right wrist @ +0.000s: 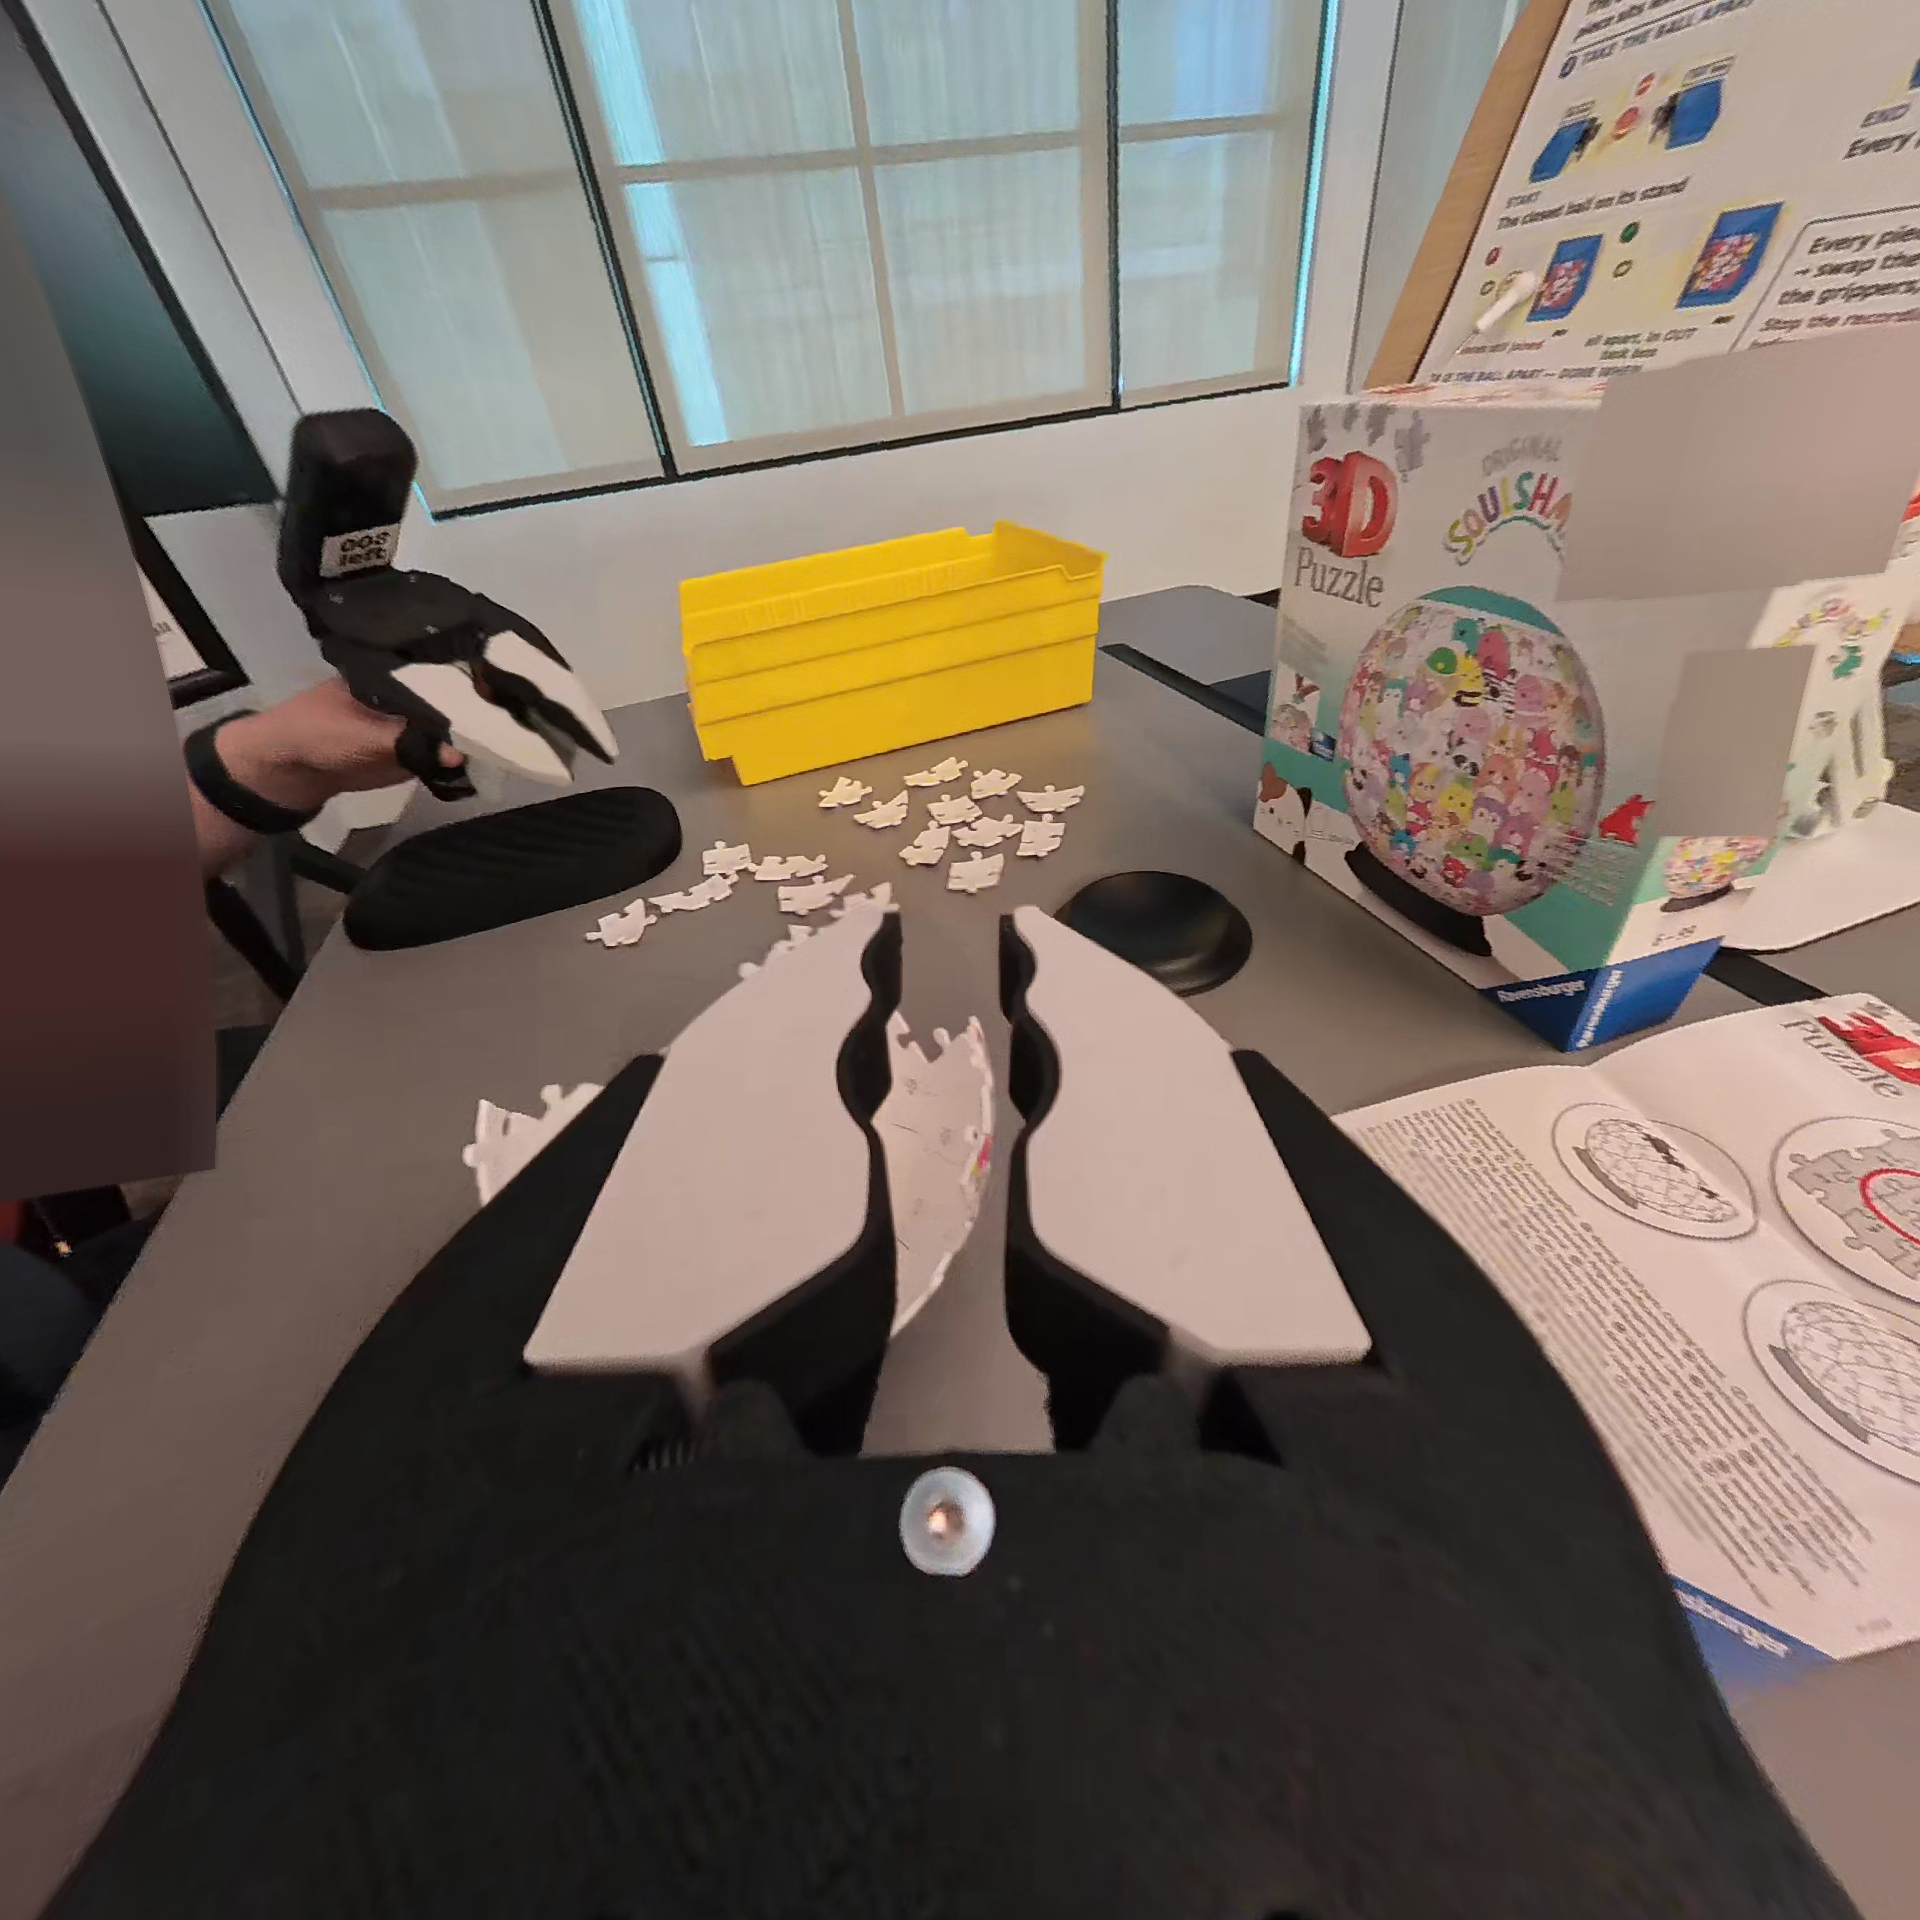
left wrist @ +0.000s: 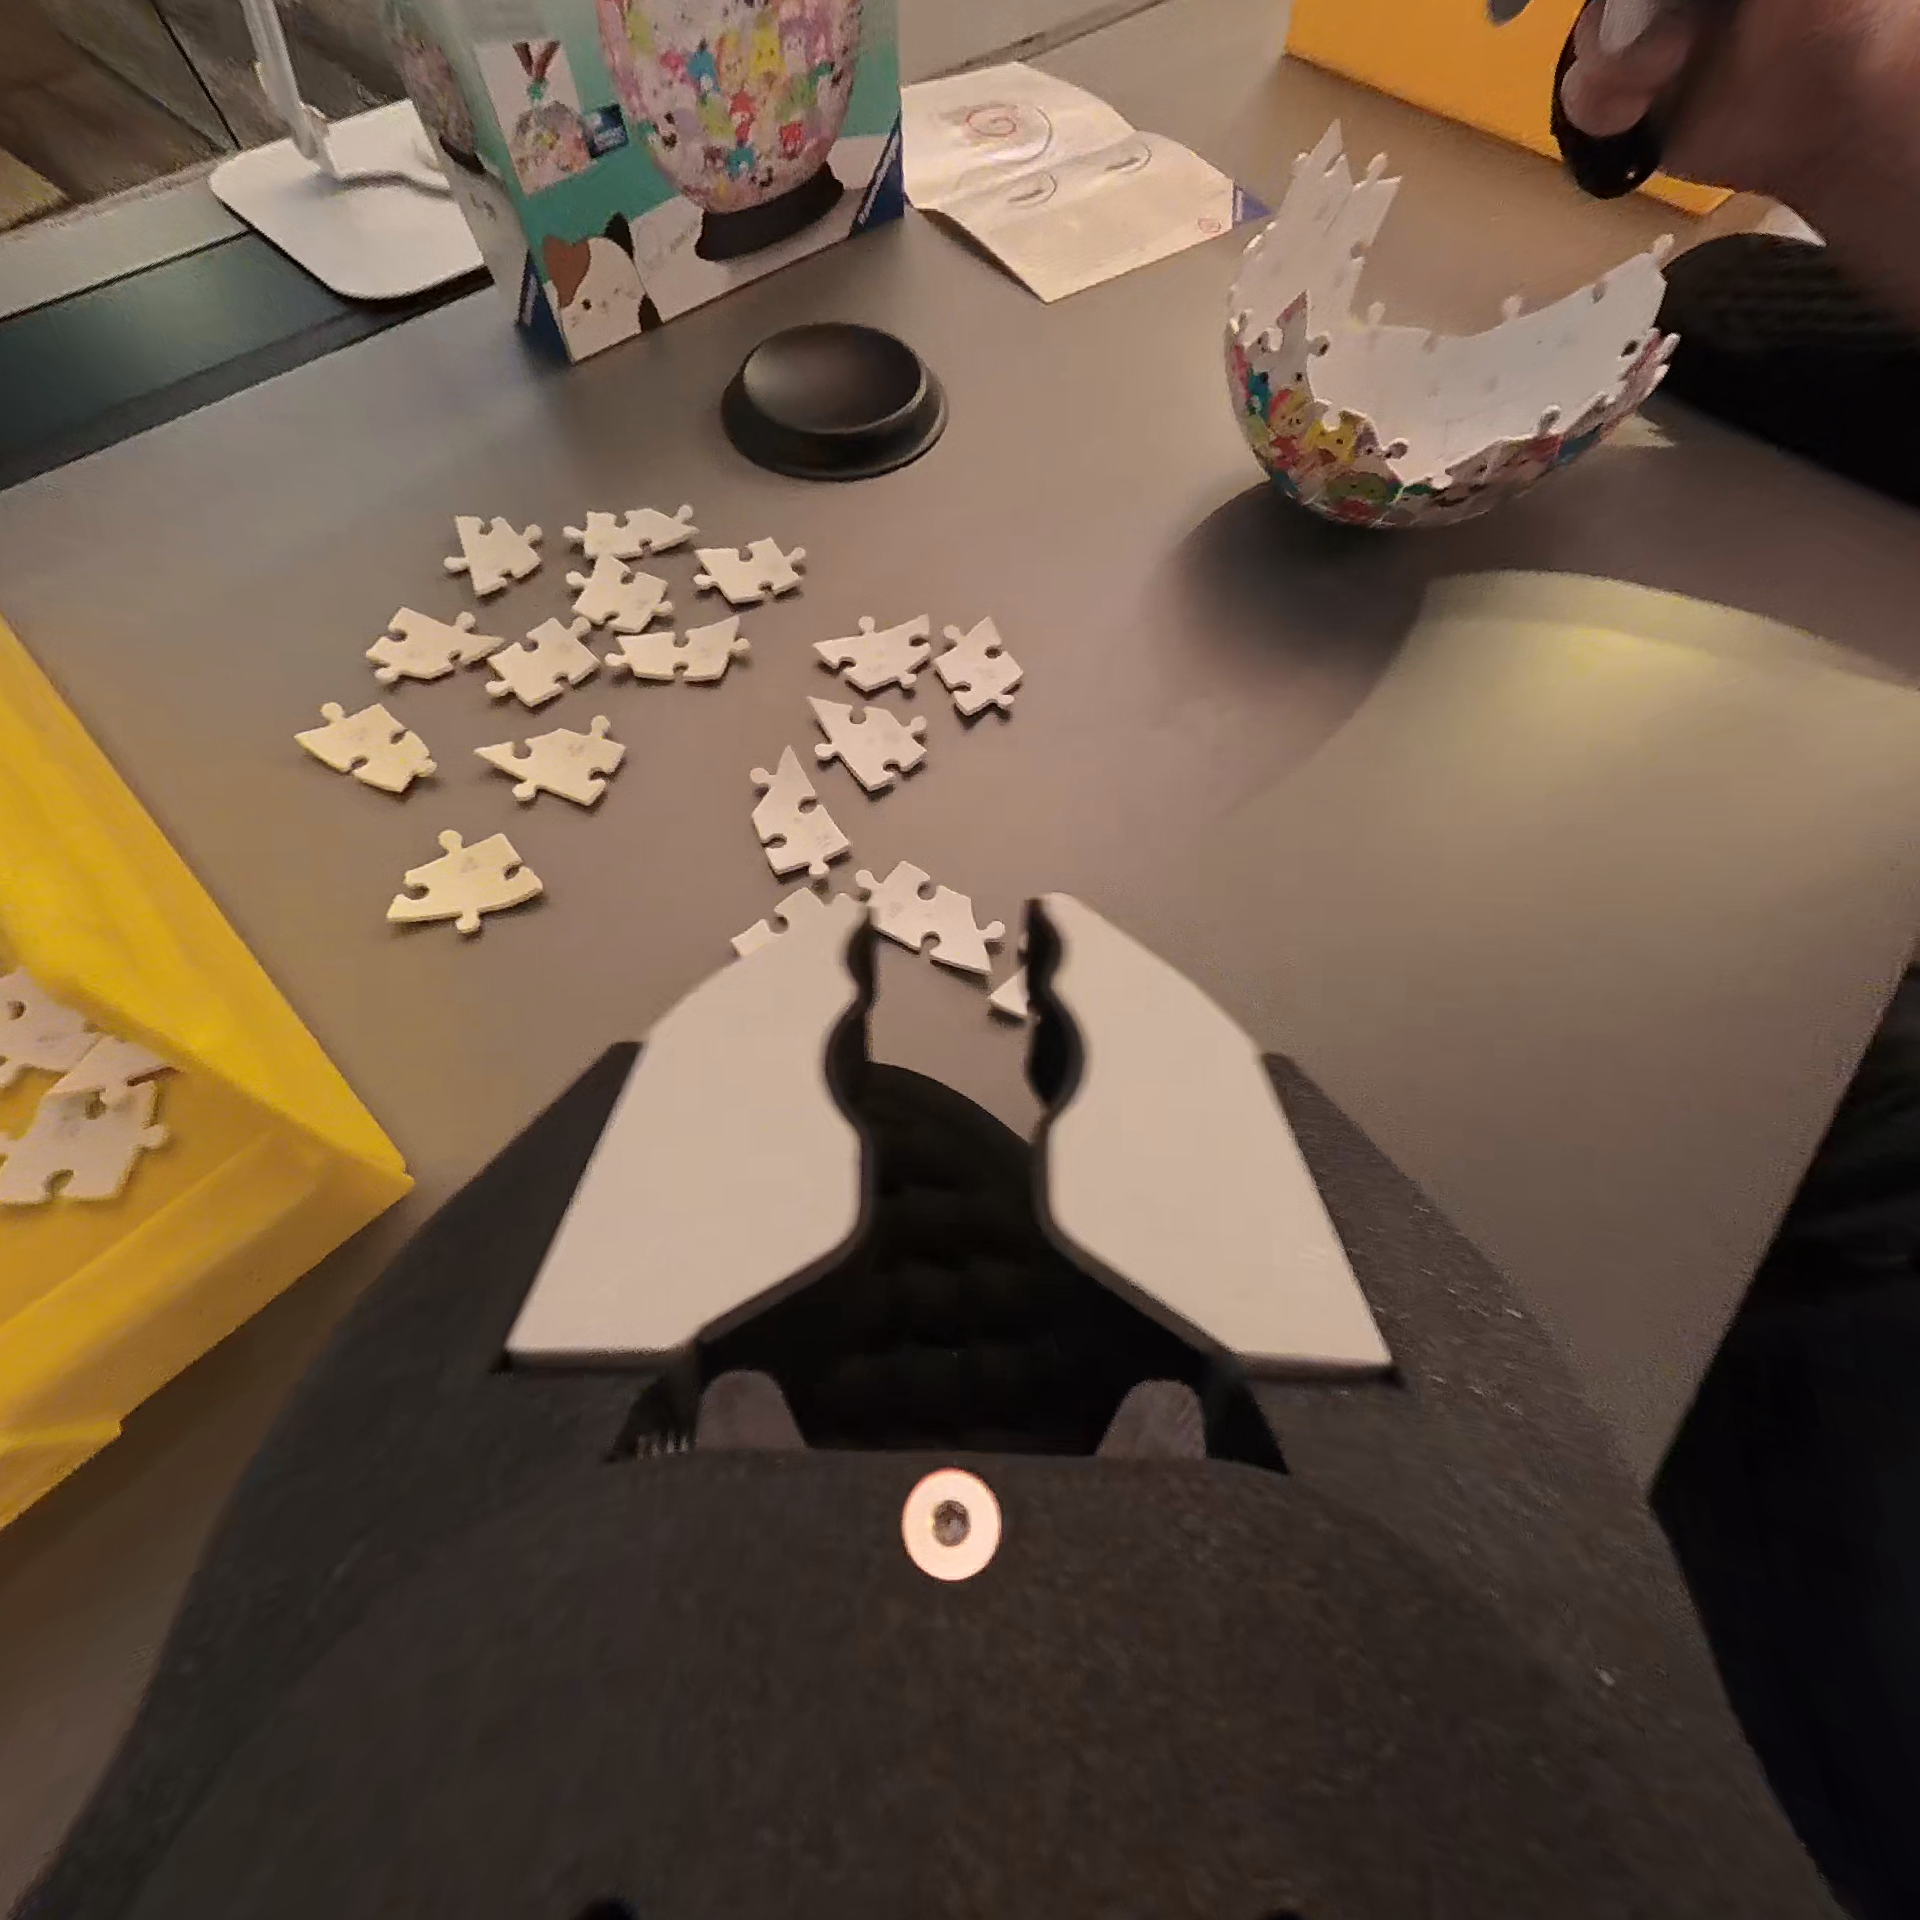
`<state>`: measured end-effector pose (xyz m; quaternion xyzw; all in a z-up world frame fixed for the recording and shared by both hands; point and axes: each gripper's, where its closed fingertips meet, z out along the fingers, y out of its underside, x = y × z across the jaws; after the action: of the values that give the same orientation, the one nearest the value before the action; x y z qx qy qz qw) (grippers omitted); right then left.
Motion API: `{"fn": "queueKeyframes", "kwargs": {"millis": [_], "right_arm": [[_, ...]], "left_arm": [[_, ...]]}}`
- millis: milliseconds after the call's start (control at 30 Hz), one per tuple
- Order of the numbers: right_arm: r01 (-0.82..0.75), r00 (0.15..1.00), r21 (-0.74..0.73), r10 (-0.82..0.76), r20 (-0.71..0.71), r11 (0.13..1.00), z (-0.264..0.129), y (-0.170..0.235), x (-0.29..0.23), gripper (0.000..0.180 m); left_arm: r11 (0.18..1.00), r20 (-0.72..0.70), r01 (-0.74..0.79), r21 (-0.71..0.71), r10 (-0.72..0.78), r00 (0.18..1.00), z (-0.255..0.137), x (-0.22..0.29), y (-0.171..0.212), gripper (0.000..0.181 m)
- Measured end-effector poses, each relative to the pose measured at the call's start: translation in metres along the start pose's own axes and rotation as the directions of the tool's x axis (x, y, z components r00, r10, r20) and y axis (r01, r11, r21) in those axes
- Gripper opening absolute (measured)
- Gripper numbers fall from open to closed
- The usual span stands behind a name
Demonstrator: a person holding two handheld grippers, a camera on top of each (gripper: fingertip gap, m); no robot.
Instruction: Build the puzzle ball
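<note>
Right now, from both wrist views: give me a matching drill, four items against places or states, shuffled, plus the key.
1. half-built colourful puzzle shell
2. round black plastic stand
3. loose white puzzle pieces
4. left claw

A. open, above pieces
B. empty, before puzzle box
C. scattered face-down on table
D. under right claw

Pairs: 1-D, 2-B, 3-C, 4-A

1. The bench (left wrist: 1455, 935) looks matt grey and smooth.
2. The yellow bin (right wrist: 894, 665) is glossy plastic.
3. The left gripper (left wrist: 951, 940) body is grainy black plastic with smooth pale plates.
4. The round stand (left wrist: 831, 400) is satin black.
5. The leaflet (right wrist: 1662, 1299) is creased paper.
</note>
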<state>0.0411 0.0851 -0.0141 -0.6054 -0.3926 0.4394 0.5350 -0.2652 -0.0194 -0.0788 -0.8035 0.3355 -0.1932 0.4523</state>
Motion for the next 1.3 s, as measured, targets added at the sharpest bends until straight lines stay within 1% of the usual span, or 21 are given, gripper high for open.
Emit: {"fn": "queueKeyframes", "kwargs": {"millis": [33,67,100,167,200,267,333,367,500,600,700,767,833,1000,1100,1167,1300], "right_arm": [[0.013,1.0,-0.005,-0.013,-0.016,1.0,0.0,0.002,0.002,0.018],[0.025,0.999,-0.01,-0.025,-0.027,1.0,0.001,0.003,0.003,0.018],[0.035,0.999,-0.015,-0.035,-0.031,0.999,0.002,0.005,0.003,0.016],[0.054,0.998,-0.019,-0.055,-0.039,0.998,0.004,0.007,0.003,0.01],[0.064,0.997,-0.022,-0.065,-0.046,0.998,0.005,0.008,0.003,0.009],[0.074,0.996,-0.03,-0.075,-0.052,0.997,0.006,0.01,0.003,0.01],[0.064,0.996,-0.048,-0.067,-0.054,0.997,0.006,0.012,0.004,0.01],[0.059,0.997,-0.05,-0.062,-0.052,0.997,0.006,0.013,0.004,0.011],[0.01,0.999,-0.065,-0.012,-0.038,0.998,0.005,0.017,0.007,0.015],[-0.003,1.0,-0.076,0.001,-0.026,0.997,0.005,0.018,0.006,0.016],[-0.001,1.0,-0.093,0.0,-0.007,0.996,0.006,0.02,0.002,0.016],[-0.004,1.0,-0.105,0.006,0.011,0.994,0.007,0.022,0.0,0.017],[-0.005,1.0,-0.112,0.007,0.019,0.994,0.008,0.023,-0.002,0.017],[-0.007,0.999,-0.129,0.013,0.042,0.992,0.01,0.025,-0.006,0.018],[-0.019,0.997,-0.134,0.029,0.072,0.991,0.01,0.026,-0.011,0.019],[-0.031,0.995,-0.126,0.043,0.094,0.992,0.011,0.025,-0.013,0.019],[-0.037,0.993,-0.14,0.051,0.102,0.989,0.012,0.029,-0.014,0.02]], "left_arm": [[1.0,-0.014,-0.011,0.027,0.011,1.0,0.002,0.001,-0.003,0.007],[0.998,-0.038,-0.019,0.058,0.021,0.999,0.004,0.003,-0.007,0.0],[0.997,-0.047,-0.024,0.068,0.027,0.999,0.008,0.001,-0.01,0.001],[0.999,-0.067,-0.038,0.036,0.04,0.997,0.017,-0.004,-0.012,0.013],[0.999,-0.087,-0.038,0.002,0.038,0.996,0.024,-0.006,-0.011,0.021],[0.996,-0.12,-0.044,-0.078,0.035,0.992,0.041,-0.009,-0.009,0.031],[0.987,-0.14,-0.05,-0.154,0.028,0.99,0.061,-0.013,-0.008,0.053],[0.981,-0.168,-0.077,-0.18,0.046,0.985,0.07,-0.012,-0.008,0.058],[0.918,-0.24,-0.261,-0.299,0.192,0.952,0.101,-0.019,-0.003,0.066],[0.887,-0.291,-0.329,-0.323,0.237,0.927,0.116,-0.025,-0.004,0.064],[0.866,-0.39,-0.379,-0.327,0.242,0.888,0.121,-0.019,-0.003,0.059],[0.84,-0.421,-0.425,-0.336,0.269,0.866,0.122,-0.02,-0.001,0.061],[0.813,-0.43,-0.472,-0.34,0.312,0.847,0.123,-0.022,0.001,0.06],[0.762,-0.471,-0.542,-0.355,0.354,0.808,0.122,-0.025,0.005,0.056],[0.737,-0.455,-0.558,-0.382,0.375,0.807,0.124,-0.033,0.009,0.059],[0.737,-0.467,-0.556,-0.385,0.364,0.806,0.124,-0.032,0.01,0.059],[0.743,-0.492,-0.561,-0.366,0.357,0.794,0.126,-0.03,0.011,0.053]]}}
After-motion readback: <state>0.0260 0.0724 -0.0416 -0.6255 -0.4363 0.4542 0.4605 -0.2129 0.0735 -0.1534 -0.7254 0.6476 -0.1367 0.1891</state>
